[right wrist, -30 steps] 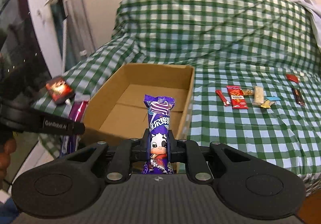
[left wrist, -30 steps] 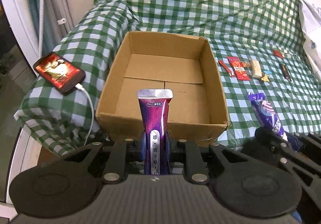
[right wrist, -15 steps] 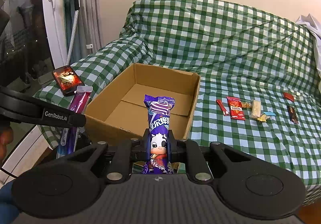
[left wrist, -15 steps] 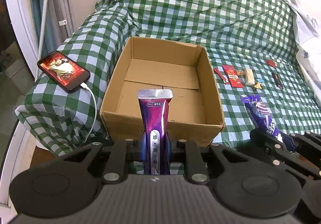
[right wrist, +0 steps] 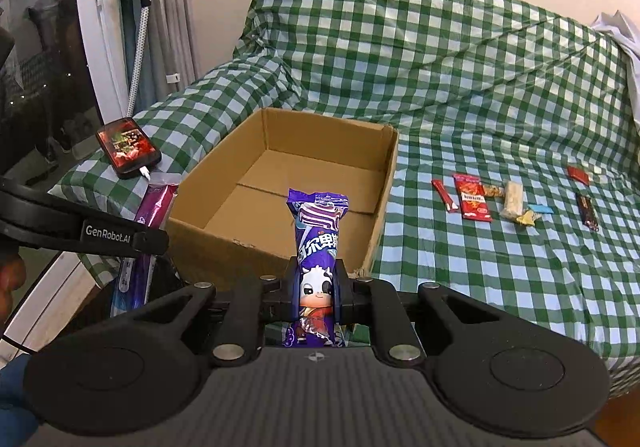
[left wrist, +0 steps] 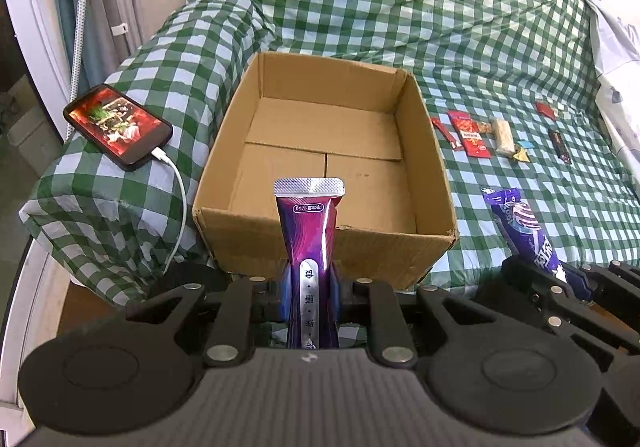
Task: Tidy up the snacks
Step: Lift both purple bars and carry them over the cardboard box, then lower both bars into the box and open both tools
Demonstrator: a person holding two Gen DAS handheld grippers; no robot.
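Step in hand: carrying two snacks to cardboard box [left wrist: 320, 167], empty on green-checked bed [left wrist: 400, 7]; both tools short of near rim.

Left tool [left wrist: 310, 287] clenched on magenta stick pouch [left wrist: 310, 231], upright, box at 12 o'clock.

Right tool [right wrist: 316, 287] clamped nearly closed on purple cow-print candy bar [right wrist: 318, 243], box at 12 o'clock.

Next, likely: reach over rim, lower, release inside.

Remaining snacks [left wrist: 480, 133] at 2 o'clock from box.
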